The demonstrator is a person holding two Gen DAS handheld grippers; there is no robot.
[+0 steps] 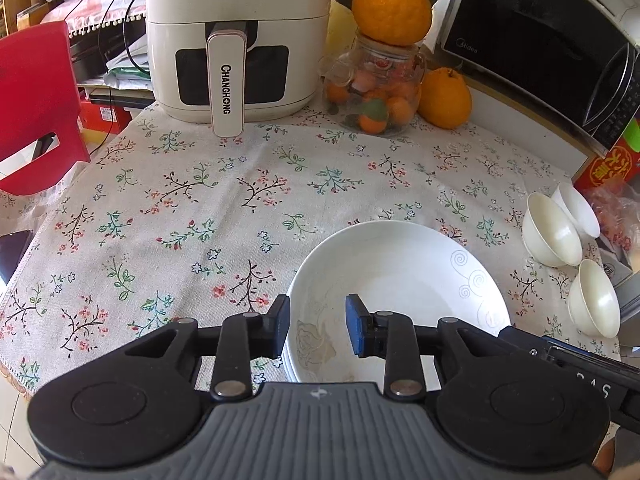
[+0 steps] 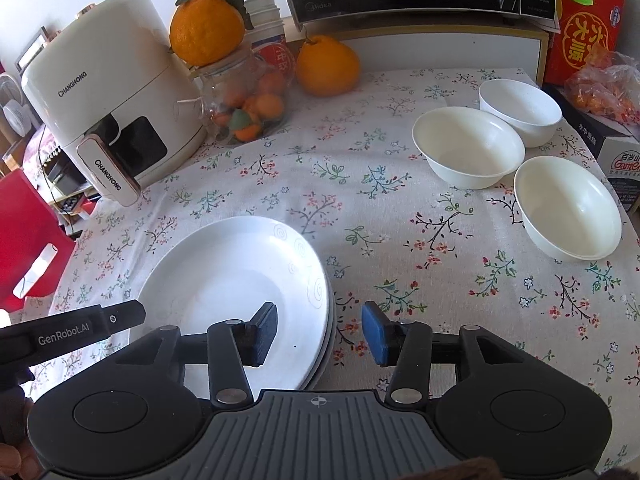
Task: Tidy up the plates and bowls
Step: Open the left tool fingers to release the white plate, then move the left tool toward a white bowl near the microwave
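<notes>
A stack of white plates [image 1: 400, 280] with faint swirl marks lies on the floral tablecloth; it also shows in the right wrist view [image 2: 240, 280]. My left gripper [image 1: 318, 326] is open and empty, its jaws standing either side of the stack's left rim. My right gripper [image 2: 320, 334] is open and empty, its jaws standing either side of the stack's right rim. Three white bowls [image 2: 468, 146] [image 2: 520, 110] [image 2: 568, 206] stand apart at the right of the table; they also show in the left wrist view [image 1: 552, 232].
A white air fryer [image 1: 236, 40] stands at the back left. A glass jar of small oranges [image 1: 376, 88] with big oranges on and beside it sits at the back middle. A microwave [image 1: 552, 40] and red box [image 2: 588, 24] are back right. A red chair [image 1: 36, 108] stands left.
</notes>
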